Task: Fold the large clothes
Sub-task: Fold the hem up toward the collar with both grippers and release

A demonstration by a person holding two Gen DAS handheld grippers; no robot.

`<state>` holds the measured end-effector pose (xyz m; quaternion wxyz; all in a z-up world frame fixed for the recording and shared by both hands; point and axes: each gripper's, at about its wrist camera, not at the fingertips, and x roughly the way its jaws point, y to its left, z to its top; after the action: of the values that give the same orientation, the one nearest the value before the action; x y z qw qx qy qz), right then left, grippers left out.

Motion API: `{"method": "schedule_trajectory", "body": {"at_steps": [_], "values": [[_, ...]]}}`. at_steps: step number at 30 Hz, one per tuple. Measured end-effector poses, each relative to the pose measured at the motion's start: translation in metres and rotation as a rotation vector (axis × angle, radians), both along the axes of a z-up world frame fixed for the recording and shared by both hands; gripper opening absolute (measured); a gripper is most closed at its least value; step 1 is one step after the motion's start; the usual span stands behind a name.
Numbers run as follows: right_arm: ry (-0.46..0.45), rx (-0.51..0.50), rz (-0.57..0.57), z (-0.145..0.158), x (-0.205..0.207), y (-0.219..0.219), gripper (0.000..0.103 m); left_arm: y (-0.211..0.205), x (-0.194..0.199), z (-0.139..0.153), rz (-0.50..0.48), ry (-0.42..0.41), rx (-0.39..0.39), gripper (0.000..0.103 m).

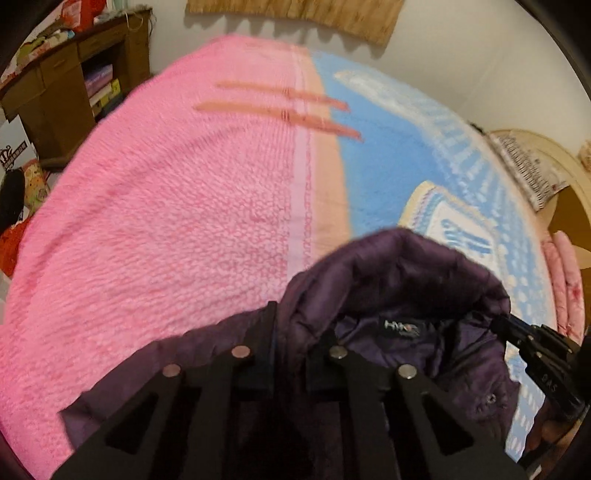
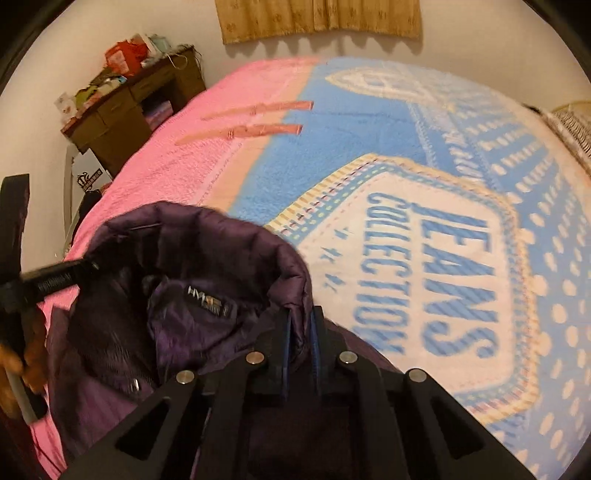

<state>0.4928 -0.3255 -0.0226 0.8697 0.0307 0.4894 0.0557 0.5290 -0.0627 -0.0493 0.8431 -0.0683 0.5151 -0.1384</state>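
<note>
Left gripper (image 1: 291, 325) is clamped on the purple jacket (image 1: 399, 280) at one side of its collar; right gripper (image 2: 299, 328) is clamped on the opposite side. The jacket lies at the near edge of the pink-and-blue blanket (image 2: 443, 155) covering the bed. Beyond stand a cluttered wooden desk (image 2: 129, 110) and a tan curtain (image 2: 317, 18); nothing obstructs either grip.

Both wrist views look steeply down, close over the jacket collar (image 1: 399, 280) and bed (image 2: 369, 122)
</note>
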Motion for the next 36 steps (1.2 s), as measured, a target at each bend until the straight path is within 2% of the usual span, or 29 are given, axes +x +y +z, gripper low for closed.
{"method": "schedule_trajectory", "body": {"at_steps": [3,5,8,9,10,11,12,17,19,20,22,24,27,29,31,33,34,36], "values": [[-0.036,0.014,-0.013,0.006,-0.031,-0.014,0.008,0.023,-0.025,0.014,0.015,-0.038,-0.062,0.011],[-0.034,0.029,-0.033,-0.008,-0.051,-0.023,0.007,0.032,-0.037,0.009,0.028,-0.044,-0.076,0.011],[0.026,0.058,-0.069,-0.05,-0.071,-0.026,0.006,0.04,-0.049,-0.028,0.09,-0.007,-0.029,0.012],[0.042,0.06,-0.084,-0.063,-0.075,-0.027,0.0,0.04,-0.047,-0.048,0.11,0.005,-0.002,0.013],[0.041,0.066,-0.109,-0.08,-0.083,-0.03,0.0,0.04,-0.046,-0.064,0.117,-0.01,0.005,0.017],[-0.026,0.087,-0.114,-0.084,-0.09,-0.032,0.0,0.04,-0.05,-0.075,0.124,-0.033,-0.001,0.018],[-0.057,0.1,-0.118,-0.085,-0.095,-0.033,0.0,0.038,-0.052,-0.074,0.135,-0.06,0.004,0.018],[-0.053,0.077,-0.112,-0.082,-0.09,-0.032,0.0,0.01,-0.051,-0.065,0.133,-0.107,0.182,0.021],[-0.064,0.07,-0.122,-0.074,-0.095,-0.036,0.0,0.009,-0.053,-0.066,0.129,-0.123,0.21,0.021],[-0.105,0.054,-0.161,-0.064,-0.102,-0.039,0.0,0.01,-0.053,-0.065,0.129,-0.125,0.201,0.021],[-0.271,0.079,-0.208,-0.031,-0.122,-0.042,0.0,0.019,-0.052,-0.067,0.135,-0.12,0.149,0.022],[-0.337,0.121,-0.178,-0.005,-0.121,-0.039,0.0,0.031,-0.052,-0.068,0.15,-0.115,0.074,0.023],[-0.34,0.15,-0.095,0.018,-0.094,-0.017,0.0,0.035,-0.051,-0.07,0.16,-0.114,0.023,0.025],[-0.316,0.119,-0.066,0.017,-0.071,0.0,0.0,0.036,-0.052,-0.069,0.164,-0.118,0.016,0.026],[-0.251,0.085,-0.078,-0.004,-0.053,0.012,0.0,0.036,-0.055,-0.068,0.169,-0.125,0.007,0.028],[-0.129,0.09,-0.101,-0.045,-0.046,0.014,0.001,0.038,-0.064,-0.065,0.175,-0.14,-0.012,0.032],[-0.027,0.147,-0.108,-0.076,-0.043,0.01,0.001,0.038,-0.073,-0.06,0.17,-0.161,-0.02,0.036],[-0.066,0.344,-0.153,-0.087,-0.053,-0.013,0.0,0.041,-0.092,-0.048,0.176,-0.212,0.002,0.045]]}}
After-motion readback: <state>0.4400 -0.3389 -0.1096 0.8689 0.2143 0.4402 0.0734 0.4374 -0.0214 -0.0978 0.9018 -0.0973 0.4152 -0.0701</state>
